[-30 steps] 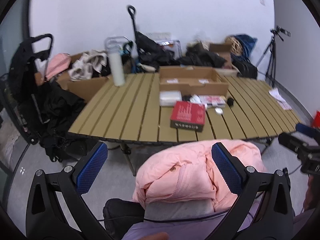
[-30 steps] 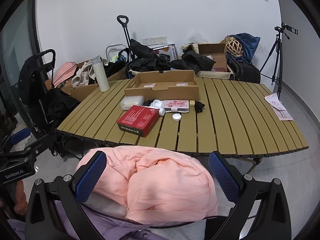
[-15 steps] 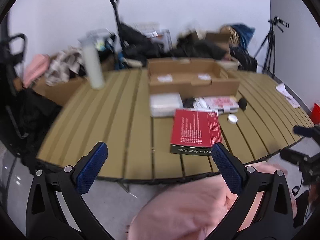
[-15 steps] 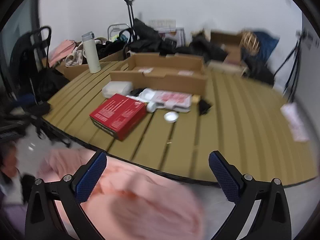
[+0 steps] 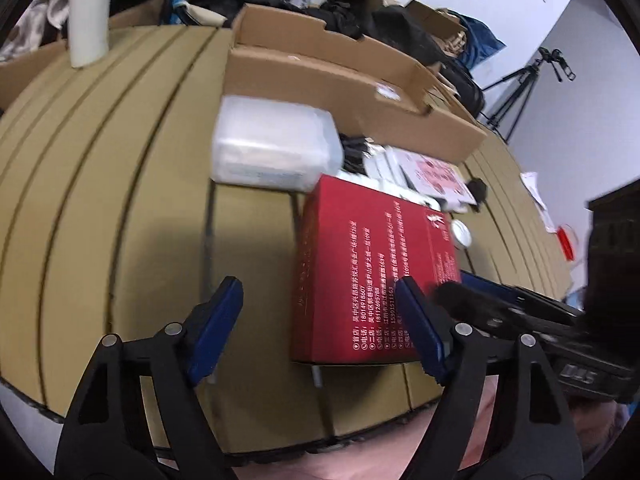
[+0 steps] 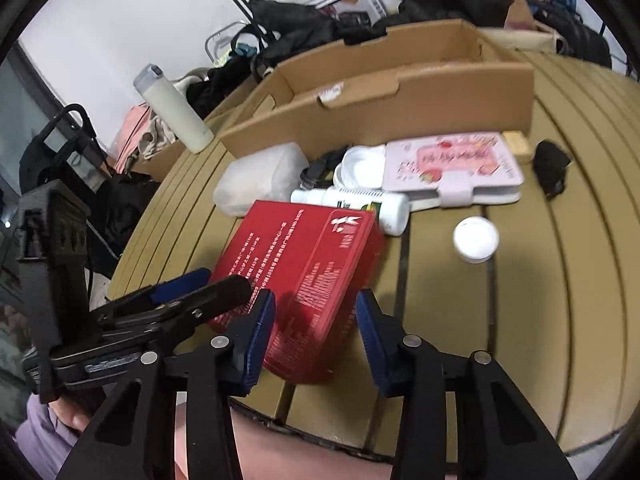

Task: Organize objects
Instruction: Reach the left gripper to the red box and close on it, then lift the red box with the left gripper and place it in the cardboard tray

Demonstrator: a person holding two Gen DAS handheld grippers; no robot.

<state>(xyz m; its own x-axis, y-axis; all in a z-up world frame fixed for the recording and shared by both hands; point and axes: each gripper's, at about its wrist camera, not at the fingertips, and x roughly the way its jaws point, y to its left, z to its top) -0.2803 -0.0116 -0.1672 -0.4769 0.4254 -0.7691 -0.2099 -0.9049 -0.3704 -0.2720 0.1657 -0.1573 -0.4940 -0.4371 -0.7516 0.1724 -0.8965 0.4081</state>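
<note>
Left gripper (image 5: pixel 320 330): our jaws are closing, nothing pinched; one blue pad overlaps the near corner of the flat red cardboard box (image 5: pixel 372 280), the other hangs over bare slats.
Right gripper (image 6: pixel 316 334): our jaws are closing around the red box's near corner; we cannot tell if the pads touch it.
Red box: lies on the tan slatted table (image 6: pixel 560 300) near its front edge.
Writing: white Chinese print and phone numbers on the box lid; too blurred for us to read.
Beyond: white bottle (image 6: pixel 356 206), round white lid (image 6: pixel 476 240), pink patterned case (image 6: pixel 452 170), translucent plastic box (image 5: pixel 276 148).
Progress: we judge sorting barely begun; the open brown cardboard tray (image 6: pixel 400 96) looks almost empty.
</note>
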